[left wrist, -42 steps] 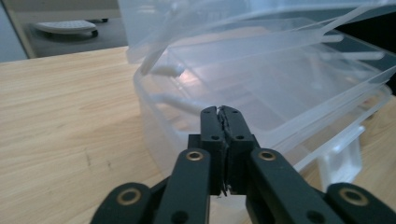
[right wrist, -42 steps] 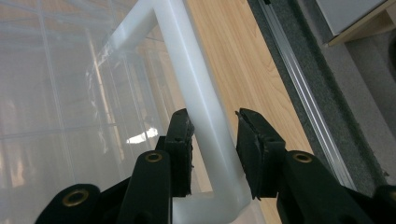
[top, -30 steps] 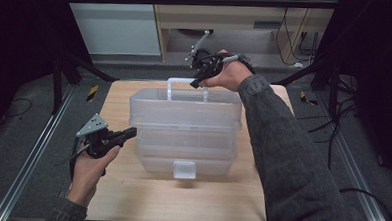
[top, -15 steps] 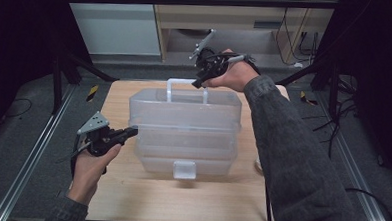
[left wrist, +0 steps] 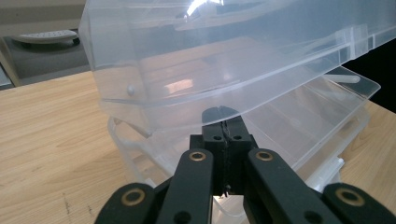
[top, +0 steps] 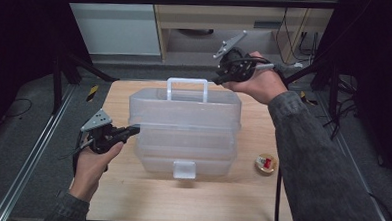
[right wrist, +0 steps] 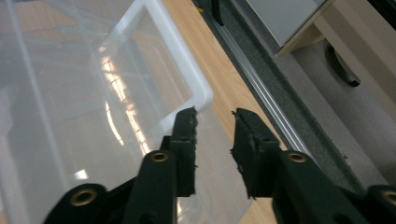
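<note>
A clear plastic tiered box [top: 186,125] with a white handle [top: 187,86] stands in the middle of the wooden table [top: 130,197]. My left gripper [top: 132,130] is shut, its tips against the box's left side under the rim of the raised upper tier [left wrist: 224,70]. Held above the back right corner of the box, my right gripper [top: 219,81] is just right of the handle. Its jaws have just been closing, a gap still stands between them, and nothing is in it [right wrist: 215,121]. The handle [right wrist: 187,70] lies just past the left jaw.
A small roll of tape [top: 265,163] lies on the table right of the box. A metal rail [top: 26,163] runs along the floor on the left. Shelving [top: 213,21] stands behind the table.
The right hand has moved to the right and a little up, off the handle. The left hand and the box have kept still.
</note>
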`<state>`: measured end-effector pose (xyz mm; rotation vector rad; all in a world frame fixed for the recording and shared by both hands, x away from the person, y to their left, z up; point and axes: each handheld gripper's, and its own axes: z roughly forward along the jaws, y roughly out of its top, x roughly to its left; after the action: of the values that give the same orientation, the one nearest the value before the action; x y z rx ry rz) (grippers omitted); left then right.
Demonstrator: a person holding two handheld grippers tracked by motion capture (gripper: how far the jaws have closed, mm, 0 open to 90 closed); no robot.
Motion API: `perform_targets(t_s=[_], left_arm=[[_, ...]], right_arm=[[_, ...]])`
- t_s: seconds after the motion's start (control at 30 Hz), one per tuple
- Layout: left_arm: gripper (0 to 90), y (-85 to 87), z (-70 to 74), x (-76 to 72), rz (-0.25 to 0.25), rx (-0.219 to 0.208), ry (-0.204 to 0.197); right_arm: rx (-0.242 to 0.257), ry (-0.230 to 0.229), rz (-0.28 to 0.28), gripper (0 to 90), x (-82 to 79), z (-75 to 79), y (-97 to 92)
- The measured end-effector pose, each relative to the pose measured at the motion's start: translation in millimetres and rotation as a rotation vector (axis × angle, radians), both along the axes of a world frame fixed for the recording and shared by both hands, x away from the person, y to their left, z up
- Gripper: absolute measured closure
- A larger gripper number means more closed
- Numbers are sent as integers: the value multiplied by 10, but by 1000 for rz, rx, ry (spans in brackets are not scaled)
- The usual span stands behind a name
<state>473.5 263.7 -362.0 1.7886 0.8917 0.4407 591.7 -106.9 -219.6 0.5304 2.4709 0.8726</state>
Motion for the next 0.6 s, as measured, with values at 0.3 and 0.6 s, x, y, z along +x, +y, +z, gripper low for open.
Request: perform_targets(t_s=[0.3,0.6], left_arm=[[898,-13,26,26,-7,-1,3],[898,-23,41,34,-12,6,1]], right_arm=[[36,-5,-39,863,-258,-32,-323],[53,-12,-99,859,-483,-124,-618]])
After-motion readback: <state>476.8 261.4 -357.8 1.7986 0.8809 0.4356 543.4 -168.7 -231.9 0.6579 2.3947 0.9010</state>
